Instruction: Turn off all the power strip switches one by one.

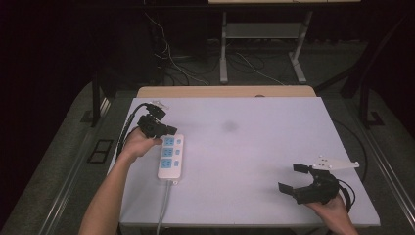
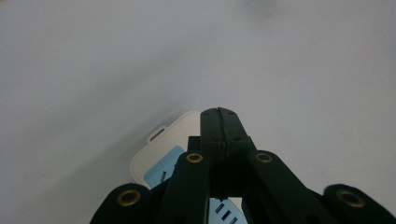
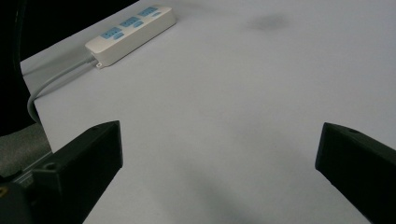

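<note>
1. High view is showing the desk [image 1: 254,142], its pale sheet spreading wide, with a faint dark smudge [image 1: 230,126] lying near the middle.
2. Lying toward the left edge of the desk is a white power strip [image 1: 171,156] with blue socket faces; its grey cord [image 1: 164,205] is trailing off the near edge. It is looking like rigid plastic, light, smooth and a little slippery, so I judge it is likely sliding rather than lifting if pushed; the cord is probably dragging and twisting it.
3. For a hold, the long side walls across the narrow width are seeming the safest place, away from the sockets and the switch.
4. The left tongs [image 1: 169,130] are sitting at the far end of the strip with their jaws pressed fully together, gripping nothing; in the left gripper view the tips [image 2: 219,114] are pointing just over that end, and I cannot tell whether they are touching it.
5. The right tongs [image 1: 293,178] are hovering well apart from the strip, near the right front corner, jaws spread wide and empty.
</note>
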